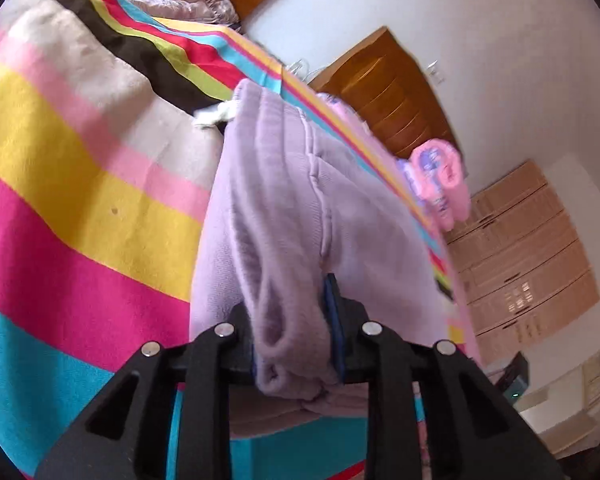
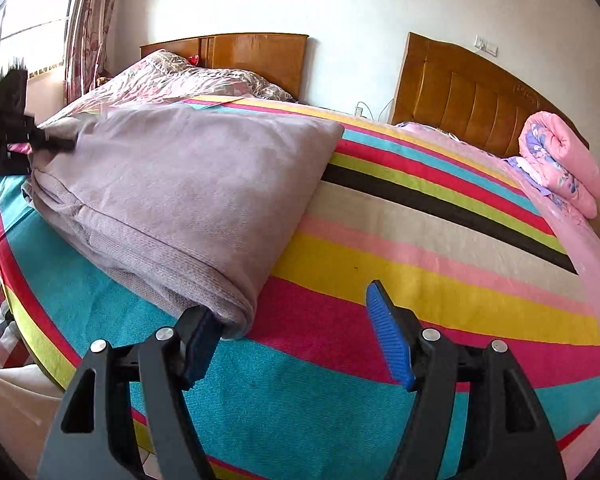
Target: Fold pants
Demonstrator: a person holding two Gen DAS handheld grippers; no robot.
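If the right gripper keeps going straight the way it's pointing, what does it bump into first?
Probably the striped blanket. The open right gripper points down at bare stripes; the lilac pants lie just off its left finger, likely missed.

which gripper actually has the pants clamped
The left gripper: its pads pinch bunched lilac pants. The right gripper stands open, nothing between its pads.

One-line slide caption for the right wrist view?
Right gripper open beside lilac pants on striped blanket.
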